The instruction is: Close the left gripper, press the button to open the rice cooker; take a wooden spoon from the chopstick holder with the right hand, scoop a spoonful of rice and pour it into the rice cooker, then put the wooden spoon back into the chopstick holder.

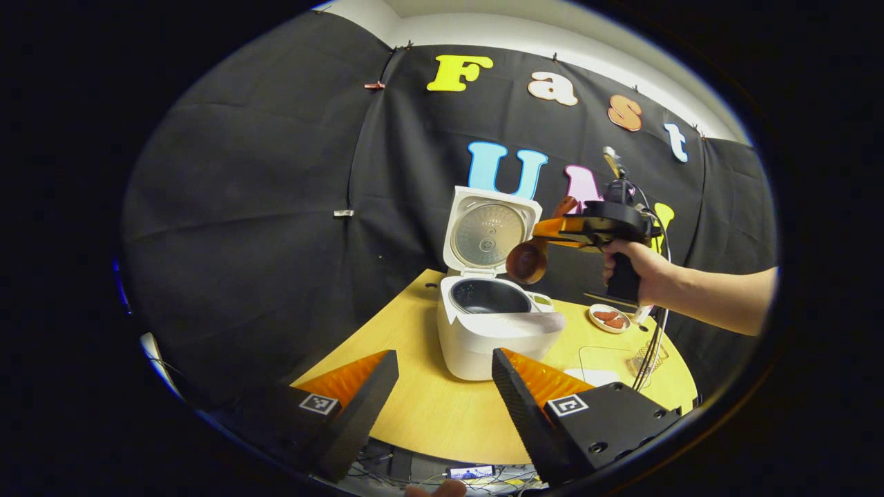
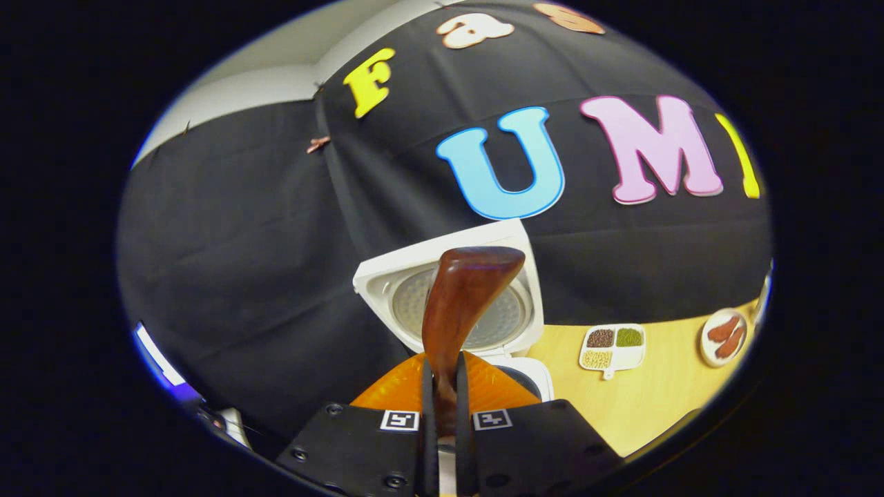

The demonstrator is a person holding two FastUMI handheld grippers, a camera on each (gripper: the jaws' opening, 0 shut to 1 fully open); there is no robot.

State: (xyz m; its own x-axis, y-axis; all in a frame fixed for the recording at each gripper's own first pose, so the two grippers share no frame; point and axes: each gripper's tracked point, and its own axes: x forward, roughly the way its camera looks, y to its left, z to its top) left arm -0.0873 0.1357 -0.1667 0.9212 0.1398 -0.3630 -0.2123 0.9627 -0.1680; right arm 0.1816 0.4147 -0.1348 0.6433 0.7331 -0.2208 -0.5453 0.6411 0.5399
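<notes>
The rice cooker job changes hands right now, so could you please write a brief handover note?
Left gripper: open, empty, hanging back in front of the table.
Right gripper: shut on the wooden spoon, bowl held above the rice cooker.
Done: lid stands open; spoon taken.
Cannot tell whether the rice has been poured.
Left: return the spoon to the chopstick holder.

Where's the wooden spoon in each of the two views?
Left gripper view: wooden spoon right of centre, bowl hanging above the open rice cooker.
Right gripper view: wooden spoon centre-bottom, gripped between the fingers, in front of the cooker's lid.
Shared landmark: the raised white lid.
</notes>
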